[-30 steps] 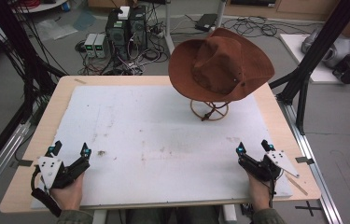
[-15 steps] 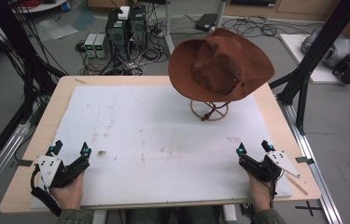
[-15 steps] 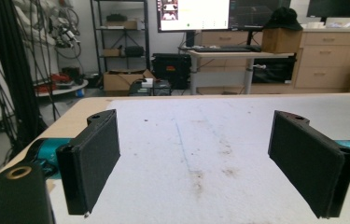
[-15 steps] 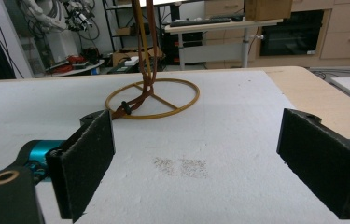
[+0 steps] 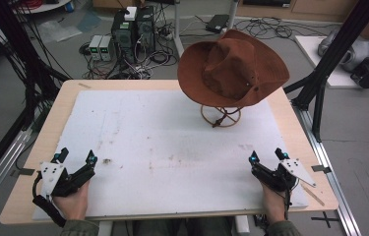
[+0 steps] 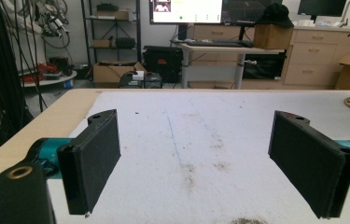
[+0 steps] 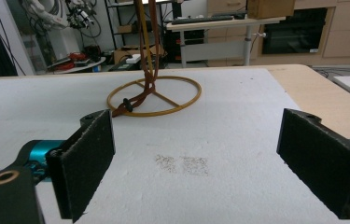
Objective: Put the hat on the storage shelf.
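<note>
Table (image 5: 24, 196): we saw a light wooden top, and a white sheet (image 5: 172, 147) covered nearly all of it; bare wood stayed visible along the edges.
White sheet: it carried faint brown marks near its middle and toward the near left corner, and in the right gripper view we found a small grey smudge (image 7: 182, 164) in front of the jaws.
Hat (image 5: 233, 68): we saw a brown wide-brim hat at the far edge of the table, right of the middle, raised above the sheet on a stand.
Stand (image 5: 220, 116): its base was a thin yellow ring lying flat on the sheet under the hat; in the right gripper view a brown cord (image 7: 137, 95) hung down into the ring (image 7: 154, 95) and touched the sheet.
Left gripper (image 5: 76, 156): it rested near the near left corner of the table, held by the left hand (image 5: 71, 201). Its jaws stood wide apart with nothing between them; in the left gripper view we saw bare sheet between the two black pads (image 6: 95, 163).
Right gripper (image 5: 267, 156): it rested near the near right corner, held by the right hand (image 5: 273, 204). Its jaws were also spread wide and held nothing, well apart from the hat.
</note>
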{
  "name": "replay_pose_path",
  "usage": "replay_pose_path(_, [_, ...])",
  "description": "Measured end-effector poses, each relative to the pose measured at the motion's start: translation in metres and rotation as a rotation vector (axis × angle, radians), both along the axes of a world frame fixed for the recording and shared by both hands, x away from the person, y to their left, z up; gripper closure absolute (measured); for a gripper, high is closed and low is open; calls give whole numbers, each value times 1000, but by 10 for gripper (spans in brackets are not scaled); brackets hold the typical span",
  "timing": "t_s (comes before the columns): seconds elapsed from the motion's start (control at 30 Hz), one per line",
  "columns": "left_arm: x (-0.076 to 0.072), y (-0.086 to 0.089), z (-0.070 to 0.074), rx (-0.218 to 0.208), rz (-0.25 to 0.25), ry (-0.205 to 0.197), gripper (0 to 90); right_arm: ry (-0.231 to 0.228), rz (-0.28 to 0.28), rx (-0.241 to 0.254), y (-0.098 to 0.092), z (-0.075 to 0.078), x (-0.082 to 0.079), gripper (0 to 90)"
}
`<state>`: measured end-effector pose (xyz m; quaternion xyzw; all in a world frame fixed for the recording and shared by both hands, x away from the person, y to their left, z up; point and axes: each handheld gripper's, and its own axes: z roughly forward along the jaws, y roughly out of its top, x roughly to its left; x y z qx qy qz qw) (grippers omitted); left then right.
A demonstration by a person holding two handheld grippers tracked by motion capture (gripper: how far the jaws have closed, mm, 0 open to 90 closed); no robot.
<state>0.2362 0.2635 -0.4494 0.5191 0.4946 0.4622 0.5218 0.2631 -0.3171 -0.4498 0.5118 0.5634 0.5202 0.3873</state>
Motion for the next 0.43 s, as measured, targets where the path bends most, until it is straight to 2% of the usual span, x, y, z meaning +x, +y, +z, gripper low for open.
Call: replay_pose_path(0.43, [0,0,0,6,12,-5,168,1,-6,10,0,0,1,105])
